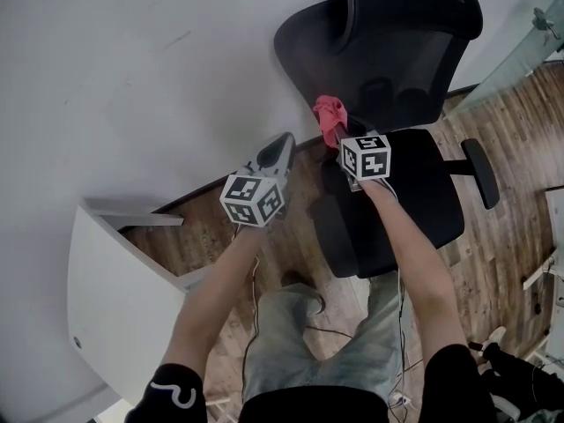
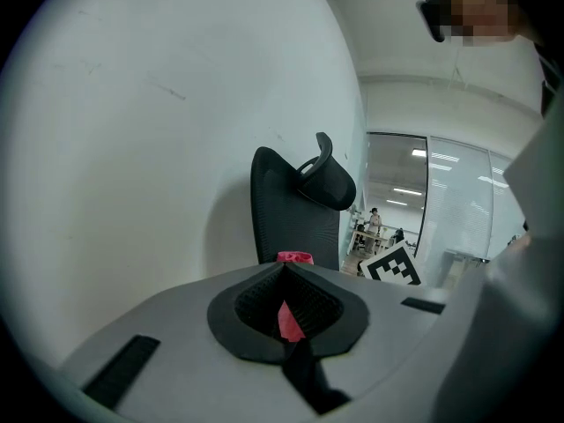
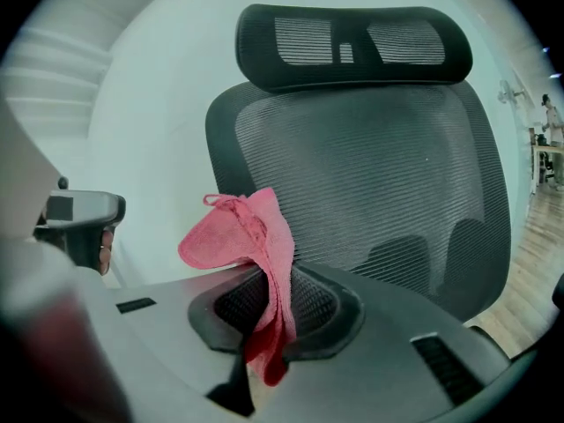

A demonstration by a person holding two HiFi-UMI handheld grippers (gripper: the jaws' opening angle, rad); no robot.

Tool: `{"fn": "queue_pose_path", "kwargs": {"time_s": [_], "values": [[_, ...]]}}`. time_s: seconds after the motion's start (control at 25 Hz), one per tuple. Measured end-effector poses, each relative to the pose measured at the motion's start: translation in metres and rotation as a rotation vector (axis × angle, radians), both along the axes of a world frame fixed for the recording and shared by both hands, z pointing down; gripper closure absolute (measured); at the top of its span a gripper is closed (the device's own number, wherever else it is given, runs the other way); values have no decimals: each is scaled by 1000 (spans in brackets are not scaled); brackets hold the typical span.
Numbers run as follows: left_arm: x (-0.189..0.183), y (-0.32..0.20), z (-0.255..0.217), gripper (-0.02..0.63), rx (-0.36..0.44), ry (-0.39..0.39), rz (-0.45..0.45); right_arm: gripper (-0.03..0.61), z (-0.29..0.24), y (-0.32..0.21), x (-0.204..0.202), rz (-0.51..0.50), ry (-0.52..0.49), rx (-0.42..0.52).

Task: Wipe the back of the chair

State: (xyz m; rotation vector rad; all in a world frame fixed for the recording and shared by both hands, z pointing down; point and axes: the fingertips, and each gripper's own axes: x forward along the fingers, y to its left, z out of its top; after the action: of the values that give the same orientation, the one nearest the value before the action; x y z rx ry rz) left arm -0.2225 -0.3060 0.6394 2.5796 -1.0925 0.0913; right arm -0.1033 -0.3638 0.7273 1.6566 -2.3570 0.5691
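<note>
The chair back (image 1: 388,55) is black mesh in a black frame, upright, and stands close to the white wall (image 1: 132,69). It carries a slotted headrest (image 3: 352,40) on top. In the right gripper view the mesh looks taut and even, with two darker lumbar pads showing through it low down.

A pink cloth (image 1: 330,115) is held just in front of the lower left part of the back. Whether it touches the mesh cannot be told. The right gripper (image 3: 269,300) has its jaws clamped on this cloth, which bunches up above them and hangs in a fold below.

The left gripper (image 1: 283,145) is to the left of the chair, near the wall. Its jaws are drawn together with nothing clamped. Only a thin sliver of pink shows at the slit in the left gripper view.

The black seat (image 1: 423,201) lies below the right forearm, with one armrest (image 1: 480,173) out to the right.

The floor (image 1: 520,139) is wood plank. A white tabletop (image 1: 106,298) stands at the lower left. A glass partition (image 2: 441,210) closes off a lit room behind.
</note>
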Motion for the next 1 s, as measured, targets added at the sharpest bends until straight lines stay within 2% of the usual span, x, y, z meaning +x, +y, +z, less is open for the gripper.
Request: {"fn": "queue_pose_path", "kwargs": {"time_s": [0.24, 0.4, 0.76, 1.0], "values": [[32, -5, 4, 589, 19, -42, -1, 508, 6, -11, 56, 35, 5, 1], [78, -12, -4, 589, 26, -49, 9, 508, 8, -20, 110, 63, 2, -13], [193, -27, -18, 588, 56, -66, 10, 506, 11, -43, 231, 55, 8, -33], [247, -38, -14, 589, 49, -68, -11, 505, 9, -55, 298, 47, 16, -37]]}}
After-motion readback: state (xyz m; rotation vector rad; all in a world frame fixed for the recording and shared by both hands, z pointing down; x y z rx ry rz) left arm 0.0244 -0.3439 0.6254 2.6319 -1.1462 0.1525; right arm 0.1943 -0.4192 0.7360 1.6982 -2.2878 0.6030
